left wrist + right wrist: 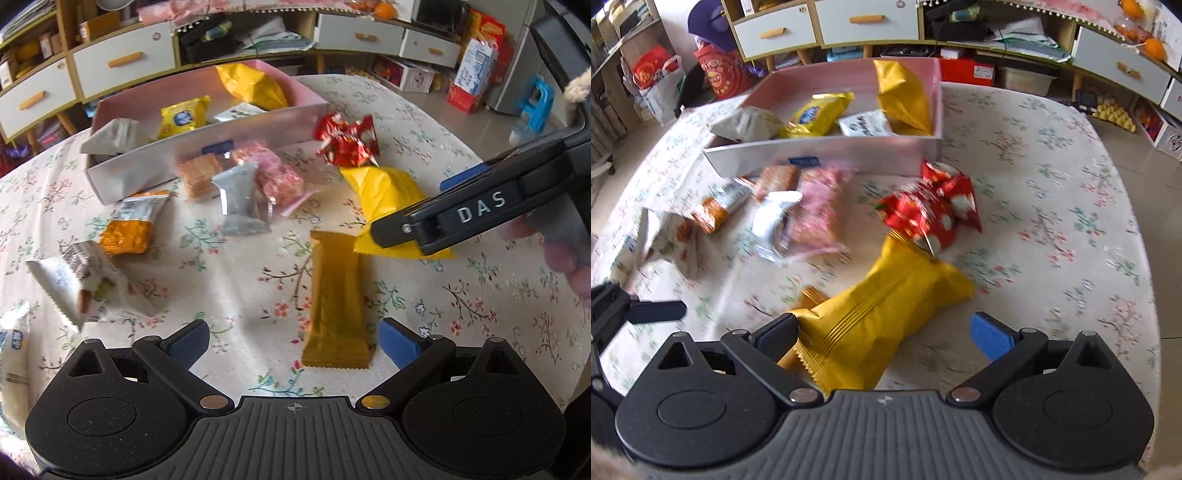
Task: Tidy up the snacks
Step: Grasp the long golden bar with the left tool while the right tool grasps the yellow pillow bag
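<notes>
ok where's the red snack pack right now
The red snack pack lies on the floral tablecloth just outside the pink box's near right corner, touching the far end of the yellow pouch in the right wrist view.

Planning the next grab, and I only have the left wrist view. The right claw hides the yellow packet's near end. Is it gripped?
Observer: No. The right claw is open, and the yellow packet lies loose between its fingers.
Operator: Is either finger touching it?
Observer: The finger on the view's left overlaps the crimped end. The blue-padded finger stands clear.
Operator: Anything at the far end?
Observer: The red packet seems to rest against it.
</notes>
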### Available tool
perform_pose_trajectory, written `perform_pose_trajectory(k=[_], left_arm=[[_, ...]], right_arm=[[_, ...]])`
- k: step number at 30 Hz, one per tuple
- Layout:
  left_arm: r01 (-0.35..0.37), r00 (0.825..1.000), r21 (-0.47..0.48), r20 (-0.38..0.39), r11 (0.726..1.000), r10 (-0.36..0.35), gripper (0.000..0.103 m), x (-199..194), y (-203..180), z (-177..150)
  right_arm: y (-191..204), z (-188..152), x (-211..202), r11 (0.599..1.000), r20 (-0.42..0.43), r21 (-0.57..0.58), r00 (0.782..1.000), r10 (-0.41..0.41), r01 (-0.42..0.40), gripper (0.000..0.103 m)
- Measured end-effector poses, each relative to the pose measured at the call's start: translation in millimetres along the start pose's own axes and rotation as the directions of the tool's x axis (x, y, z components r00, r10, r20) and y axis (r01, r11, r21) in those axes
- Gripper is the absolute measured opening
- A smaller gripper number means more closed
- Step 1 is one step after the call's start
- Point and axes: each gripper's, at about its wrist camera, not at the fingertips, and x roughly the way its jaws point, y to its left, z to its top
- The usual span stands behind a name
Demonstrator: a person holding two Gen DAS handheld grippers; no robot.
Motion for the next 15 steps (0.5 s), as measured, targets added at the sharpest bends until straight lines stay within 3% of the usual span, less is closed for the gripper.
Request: perform_pose_trajectory(k=[6,9,15], left_arm=[[0.0,1.0,0.025,0.016,1.0,0.0,0.097,5.4,-10.5,2.5],[-0.002,1.0,0.028,0.029,1.0,0.001,0.089,7.5,-13.7,5.9],[-0.009,0.999,0.04,0.039,0.999,0.007,0.06,13.1,-20.7,10.7]], right_arm=[[-15.1,-7.3,-1.5,0.998,0.016,-0.054,0.999,-0.027,0.028,0.098],[-23.0,-4.7,-1.9,0.999,0.005,0.004,0.999,0.037,-0.037,0.095],[-34.9,2.0,-1.2,0.981,0.008,0.148,0.992,0.123,-0.123,0.094]])
